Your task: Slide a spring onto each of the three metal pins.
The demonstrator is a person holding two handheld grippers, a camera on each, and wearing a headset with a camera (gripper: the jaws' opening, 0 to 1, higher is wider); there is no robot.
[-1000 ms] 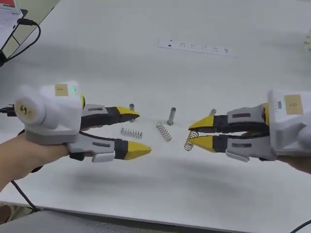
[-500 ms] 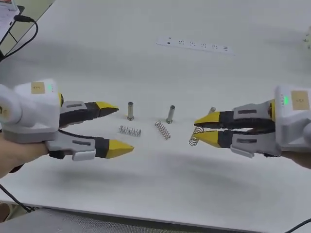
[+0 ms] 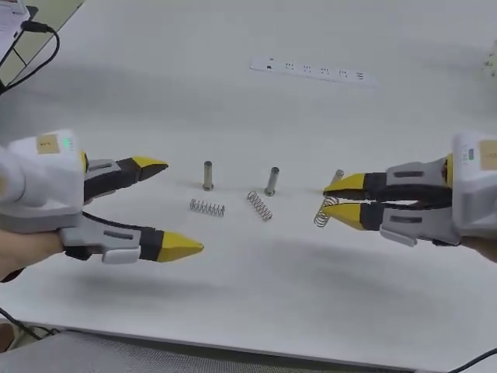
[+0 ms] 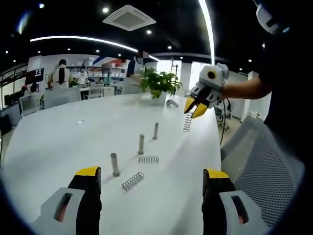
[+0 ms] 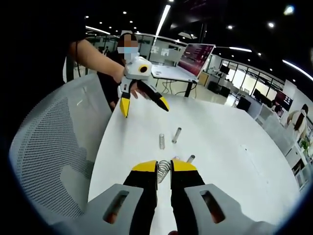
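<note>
Yellow-tipped right gripper (image 3: 329,201) has pulled back rightward, pinching one spring (image 3: 321,216) just beside the rightmost pin (image 3: 338,177); threading looks next. The left gripper (image 3: 184,206), wide open and empty, has withdrawn.

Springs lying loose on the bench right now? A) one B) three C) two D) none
C: the left spring and middle spring lie flat, while the third spring is pinched in the right gripper.
</note>
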